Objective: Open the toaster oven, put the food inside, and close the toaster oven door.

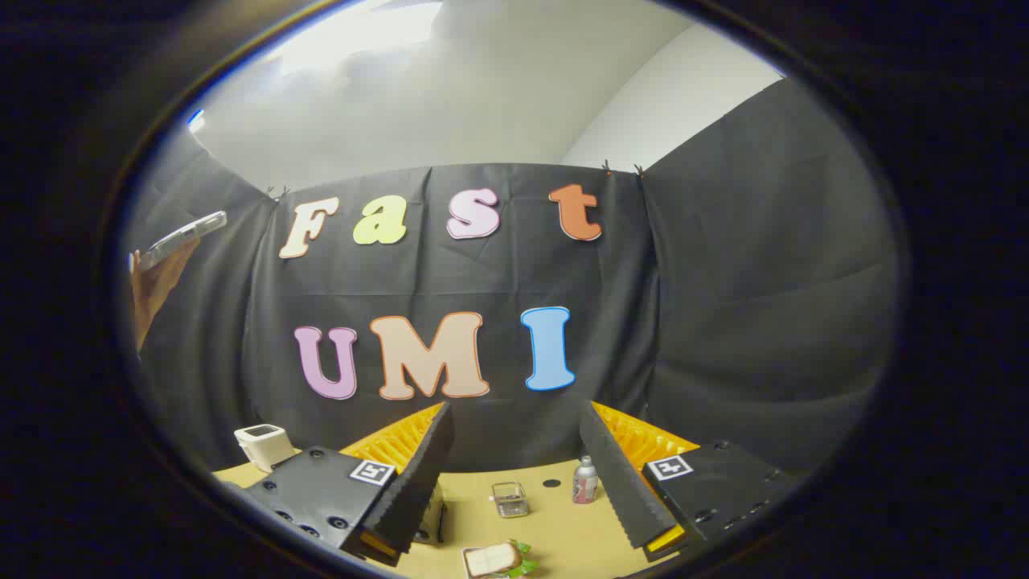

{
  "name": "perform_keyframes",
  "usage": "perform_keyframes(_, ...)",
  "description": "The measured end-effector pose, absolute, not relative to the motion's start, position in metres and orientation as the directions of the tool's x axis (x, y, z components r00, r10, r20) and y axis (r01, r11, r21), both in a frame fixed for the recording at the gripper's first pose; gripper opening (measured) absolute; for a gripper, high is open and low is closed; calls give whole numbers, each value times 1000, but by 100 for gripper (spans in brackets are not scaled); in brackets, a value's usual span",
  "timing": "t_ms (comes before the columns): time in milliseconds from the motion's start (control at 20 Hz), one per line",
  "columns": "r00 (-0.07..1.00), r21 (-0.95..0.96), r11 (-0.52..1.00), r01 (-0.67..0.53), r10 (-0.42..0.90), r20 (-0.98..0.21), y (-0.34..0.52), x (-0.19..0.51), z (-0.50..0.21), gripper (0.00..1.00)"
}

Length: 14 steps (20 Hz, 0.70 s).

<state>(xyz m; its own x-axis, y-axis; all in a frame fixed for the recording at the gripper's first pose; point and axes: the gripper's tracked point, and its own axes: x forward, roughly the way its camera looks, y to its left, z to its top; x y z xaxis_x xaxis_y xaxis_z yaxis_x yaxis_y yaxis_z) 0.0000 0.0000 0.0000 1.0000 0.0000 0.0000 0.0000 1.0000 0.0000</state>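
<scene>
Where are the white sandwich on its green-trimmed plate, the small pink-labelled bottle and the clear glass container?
White sandwich on its plate (492,559), gripper view: top bread slice, between the open fingers.
Small pink-labelled bottle (585,482), gripper view: label, beside one finger.
Clear glass container (510,498), gripper view: its side wall.

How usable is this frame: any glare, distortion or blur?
Gripper view: strong fisheye bending; bright glare on the ceiling; the open gripper has sharp jaws with nothing between them; the sandwich is slightly soft; the small glass and bottle are legible.
</scene>
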Motion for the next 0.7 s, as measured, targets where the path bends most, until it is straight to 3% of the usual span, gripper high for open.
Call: perform_keyframes(700, 999, -8, 999, -48, 48, 6, 25, -14, 7, 98)
